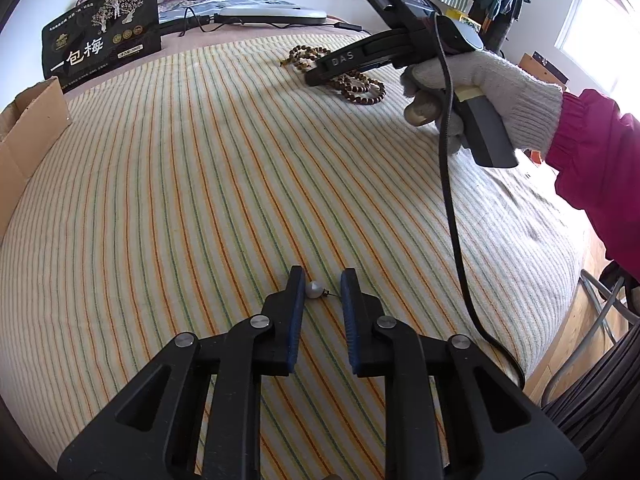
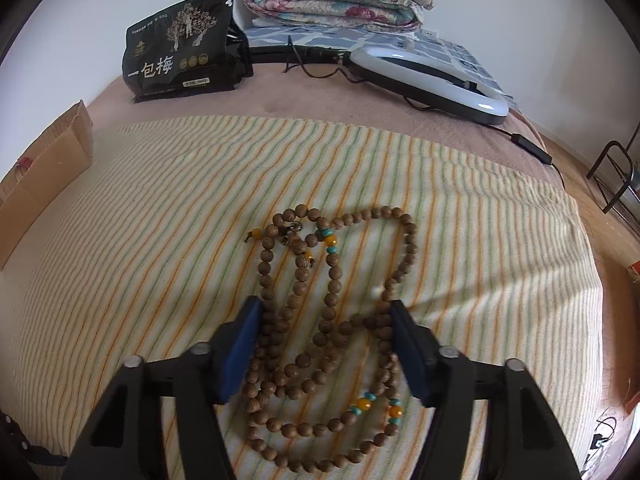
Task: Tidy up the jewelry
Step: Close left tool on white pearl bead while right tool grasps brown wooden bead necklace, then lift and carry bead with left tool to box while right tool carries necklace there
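Now left tongs (image 1: 322, 280) parted narrowly around small white pearl bead (image 1: 313, 289) on striped bedspread (image 1: 180, 184); bead touches left pad, right pad clear. Right tongs (image 2: 326, 316) straddle heaped brown wooden bead strand (image 2: 320, 344), pads against outer beads, whether gripping unclear. Black snack pouch (image 2: 182, 46) stands far behind.

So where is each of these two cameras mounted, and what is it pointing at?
Left wrist view: sits on the left gripper, looking down its fingers at a small pearl bead on the striped blanket; the gloved right hand shows too.
Right wrist view: sits on the right gripper, looking down at the wooden bead necklace between its fingers.
Shared: necklace, blanket, black snack bag, cardboard box.
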Tool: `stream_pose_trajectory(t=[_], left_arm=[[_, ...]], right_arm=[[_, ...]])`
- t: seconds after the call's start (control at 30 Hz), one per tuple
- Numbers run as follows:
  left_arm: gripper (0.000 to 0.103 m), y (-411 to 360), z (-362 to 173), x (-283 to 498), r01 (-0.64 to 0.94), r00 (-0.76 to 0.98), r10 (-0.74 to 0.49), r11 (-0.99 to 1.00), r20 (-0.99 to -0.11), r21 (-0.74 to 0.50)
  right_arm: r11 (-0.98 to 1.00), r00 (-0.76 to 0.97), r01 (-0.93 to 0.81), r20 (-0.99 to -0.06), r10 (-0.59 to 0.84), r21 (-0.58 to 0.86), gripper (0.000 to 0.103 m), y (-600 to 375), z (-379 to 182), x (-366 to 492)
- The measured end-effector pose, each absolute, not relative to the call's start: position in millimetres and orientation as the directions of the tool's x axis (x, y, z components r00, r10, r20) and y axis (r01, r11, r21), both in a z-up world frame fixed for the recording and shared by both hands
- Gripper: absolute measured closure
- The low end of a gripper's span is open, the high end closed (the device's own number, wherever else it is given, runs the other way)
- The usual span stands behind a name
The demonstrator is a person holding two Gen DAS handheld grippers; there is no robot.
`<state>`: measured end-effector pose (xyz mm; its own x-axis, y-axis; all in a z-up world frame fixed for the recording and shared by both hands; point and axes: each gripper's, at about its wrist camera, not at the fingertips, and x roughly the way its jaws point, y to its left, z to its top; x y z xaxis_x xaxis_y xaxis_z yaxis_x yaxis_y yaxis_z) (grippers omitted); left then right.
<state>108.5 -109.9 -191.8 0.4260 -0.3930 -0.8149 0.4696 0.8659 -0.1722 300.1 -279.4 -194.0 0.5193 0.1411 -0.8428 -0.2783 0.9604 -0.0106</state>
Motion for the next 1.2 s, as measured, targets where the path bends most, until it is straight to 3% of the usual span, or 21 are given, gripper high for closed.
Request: stream_pose_trajectory(t=[0.1, 0.23, 0.53, 1.2], left_arm=[[0.086, -108.8, -191.6, 109.6, 0.468, 0.426, -0.394, 0.866, -0.814, -0.175], [0.086, -108.4, -190.9, 110.5, 0.461, 0.43, -0.391, 0.87, -0.814, -0.174], [0.086, -105.3, -182.6, 111.1, 0.45, 0.452, -0.396, 0.875, -0.799, -0.179], [0.086, -66.2, -126.8, 101.1, 0.409, 0.567, -0.41, 0.893, -0.715, -0.188]], right_arm=[[0.965, 0.531, -0.263, -0.838, 0.127, -0.02, 0.083, -286.5, -192.1, 299.9], [0.972, 0.533, -0.235, -0.835, 0.134, 0.006, 0.092, -295.5, -187.0, 296.5], [0.979, 0.581, -0.189, -0.796, 0.172, 0.074, 0.093, -319.7, -153.5, 273.5], [0.966, 0.683, -0.245, -0.694, 0.23, 0.08, 0.093, -303.3, -45.8, 205.2]])
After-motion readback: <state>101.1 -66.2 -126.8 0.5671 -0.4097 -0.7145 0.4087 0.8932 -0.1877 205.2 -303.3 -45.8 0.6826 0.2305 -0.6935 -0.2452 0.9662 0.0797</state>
